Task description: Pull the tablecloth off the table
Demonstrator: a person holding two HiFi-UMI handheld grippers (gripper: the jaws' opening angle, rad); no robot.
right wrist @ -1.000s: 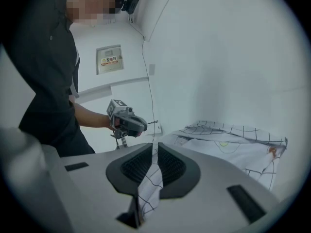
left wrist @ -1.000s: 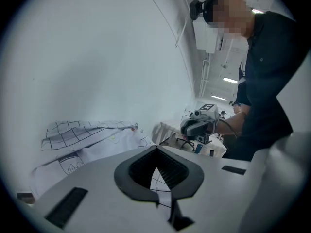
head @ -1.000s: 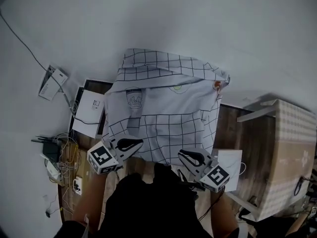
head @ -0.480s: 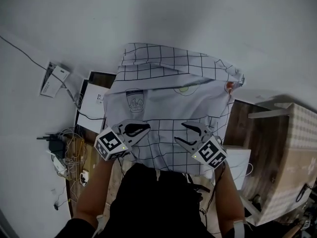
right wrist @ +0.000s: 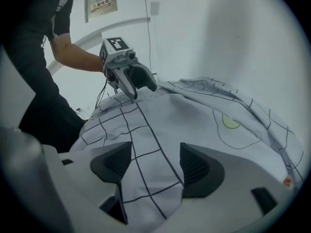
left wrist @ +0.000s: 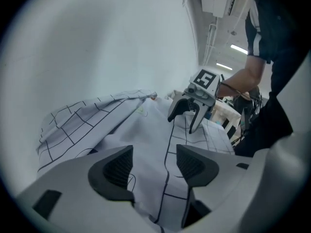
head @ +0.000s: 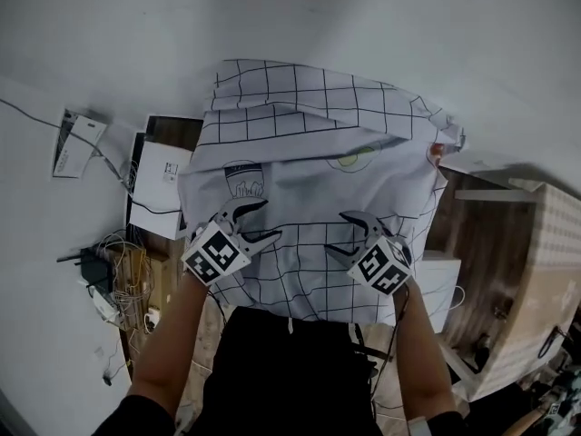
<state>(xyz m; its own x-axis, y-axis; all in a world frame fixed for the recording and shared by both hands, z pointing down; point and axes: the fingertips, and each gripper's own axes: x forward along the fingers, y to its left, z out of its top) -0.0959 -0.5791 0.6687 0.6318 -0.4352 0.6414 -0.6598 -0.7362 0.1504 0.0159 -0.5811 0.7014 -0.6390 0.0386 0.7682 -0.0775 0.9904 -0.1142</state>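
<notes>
Nearest me, the person in dark clothes stretches both bare forearms out over the cloth. The left hand-held gripper (head: 265,220) is released, its jaws having just been opening. The white tablecloth (head: 318,166), ruled with a black grid, lies loose between the pads and is not pinched. The right hand-held gripper (head: 337,232), just beside it, is the same: its jaws have just spread wide, and a rumpled bit of cloth sits between them ungripped. Both point away from the person and downward over the near part of the cloth.

Further on, the tablecloth is heaped and creased, hiding whatever it lies on. A yellow-green print (head: 354,160) shows on it, and its far edge is folded back against the grey wall (head: 363,16). A white box (head: 162,184) and a tangle of cables (head: 118,266) lie off to the left.
</notes>
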